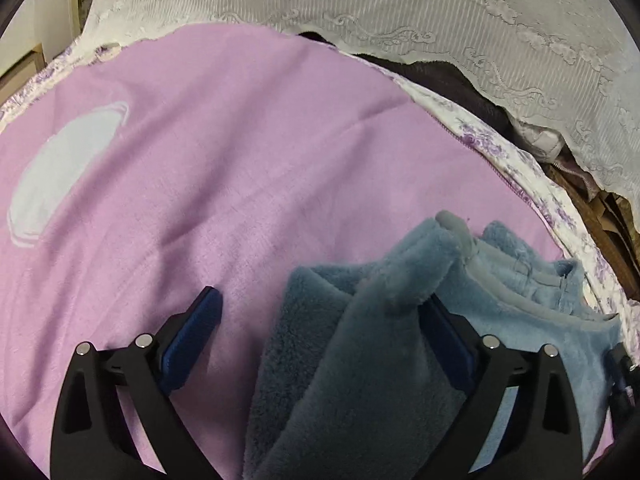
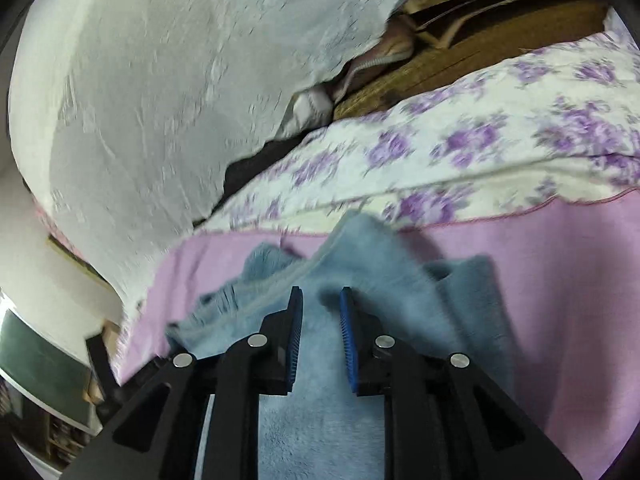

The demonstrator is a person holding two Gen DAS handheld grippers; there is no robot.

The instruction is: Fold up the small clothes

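Note:
A blue fleece garment (image 1: 360, 360) lies bunched on the pink blanket (image 1: 240, 160), at the lower right of the left wrist view. My left gripper (image 1: 320, 296) is open wide. A thick fold of the fleece hangs between its jaws and drapes over the right finger, and the left pad (image 1: 200, 320) stands bare over the blanket. In the right wrist view my right gripper (image 2: 320, 292) has its blue pads close together on the blue fleece garment (image 2: 460, 300), whose pile fills the narrow gap. The cloth rises in ridges toward its tips.
The blanket bears a pale oval patch (image 1: 60, 168). A floral purple sheet (image 2: 480, 140) edges the bed. A white lace cover (image 1: 440, 12) drapes over dark items behind it. A wooden floor (image 2: 480, 40) lies past the bed's edge, and shelves (image 2: 48, 420) stand at the lower left.

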